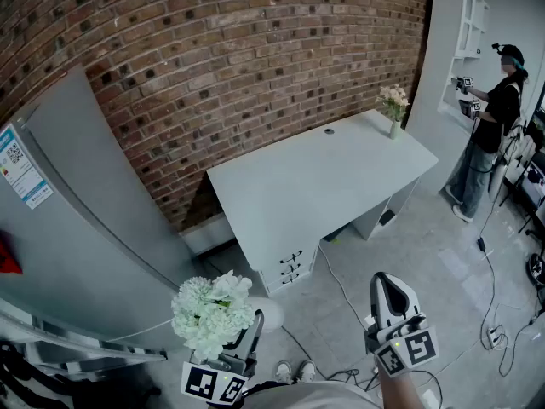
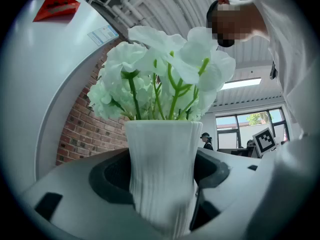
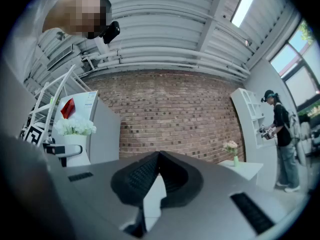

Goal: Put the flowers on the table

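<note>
Left gripper (image 1: pixel 244 337): clamped on the white vase (image 2: pixel 161 179), flowers (image 1: pixel 211 307) upright, so we carry them level.
Right gripper (image 3: pixel 157 156): jaws together, empty.
Table (image 1: pixel 324 186): well apart; our likely target.

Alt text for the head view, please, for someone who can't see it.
The left gripper holds a vase of white flowers at bottom left; the right gripper, shut and empty, is at bottom right. Ahead, a white table stands against a brick wall with a small vase of pink flowers on its far corner.
</note>
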A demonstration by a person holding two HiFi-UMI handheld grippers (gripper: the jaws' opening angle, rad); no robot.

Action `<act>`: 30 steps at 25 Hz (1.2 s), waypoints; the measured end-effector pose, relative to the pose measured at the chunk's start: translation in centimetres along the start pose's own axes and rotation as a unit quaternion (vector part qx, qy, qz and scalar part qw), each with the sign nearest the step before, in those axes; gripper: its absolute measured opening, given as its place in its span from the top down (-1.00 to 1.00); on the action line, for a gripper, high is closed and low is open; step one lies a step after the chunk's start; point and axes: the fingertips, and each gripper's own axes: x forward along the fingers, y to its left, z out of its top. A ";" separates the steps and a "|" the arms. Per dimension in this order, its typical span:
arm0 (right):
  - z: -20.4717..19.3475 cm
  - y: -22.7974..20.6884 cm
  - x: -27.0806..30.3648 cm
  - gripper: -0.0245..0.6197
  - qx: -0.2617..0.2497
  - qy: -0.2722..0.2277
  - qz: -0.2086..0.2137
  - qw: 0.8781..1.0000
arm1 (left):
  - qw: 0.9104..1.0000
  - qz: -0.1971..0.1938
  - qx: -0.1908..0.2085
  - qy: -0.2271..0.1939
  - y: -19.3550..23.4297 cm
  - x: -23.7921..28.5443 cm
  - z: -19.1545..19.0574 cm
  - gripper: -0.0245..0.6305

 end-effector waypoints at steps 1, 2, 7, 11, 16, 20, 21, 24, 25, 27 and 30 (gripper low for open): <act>0.1 0.2 0.0 0.87 -0.001 0.000 0.001 1.000 | 1.000 0.000 0.000 0.000 0.0 -0.1 0.0 -0.11; 0.1 0.3 0.0 0.87 -0.002 0.000 0.003 1.000 | 1.000 -0.001 -0.001 0.000 0.0 -0.1 0.0 -0.11; 0.0 1.1 0.2 0.87 -0.003 0.003 0.010 1.000 | 1.000 -0.007 -0.006 0.004 -0.2 -0.4 -0.1 -0.11; -0.2 1.8 0.4 0.87 -0.003 0.005 0.016 1.000 | 1.000 -0.014 -0.011 0.009 -0.4 -0.6 -0.5 -0.11; -0.3 1.8 0.2 0.87 -0.005 0.003 0.011 1.000 | 1.000 -0.021 -0.013 0.012 -0.4 -0.7 -0.7 -0.11; -0.5 1.9 0.0 0.87 -0.010 0.010 0.005 1.000 | 1.000 -0.024 -0.013 0.014 -0.1 -0.8 -0.8 -0.11; -0.5 1.9 -0.1 0.87 -0.011 0.011 0.002 1.000 | 1.000 -0.025 -0.011 0.013 -0.1 -0.8 -0.7 -0.11; -0.2 1.8 -0.5 0.87 -0.015 0.008 -0.009 1.000 | 0.999 -0.030 -0.007 0.012 0.1 -1.1 -0.5 -0.11; -0.1 1.7 -0.6 0.87 -0.017 0.006 -0.012 1.000 | 0.999 -0.032 -0.008 0.011 0.3 -1.2 -0.5 -0.11; 0.1 2.0 -0.4 0.87 -0.020 0.004 -0.016 1.000 | 0.999 -0.037 -0.011 0.010 0.7 -1.3 -0.4 -0.11; 0.2 2.9 0.0 0.87 -0.024 0.002 -0.015 1.000 | 0.999 -0.051 -0.016 0.007 1.0 -1.2 -0.3 -0.11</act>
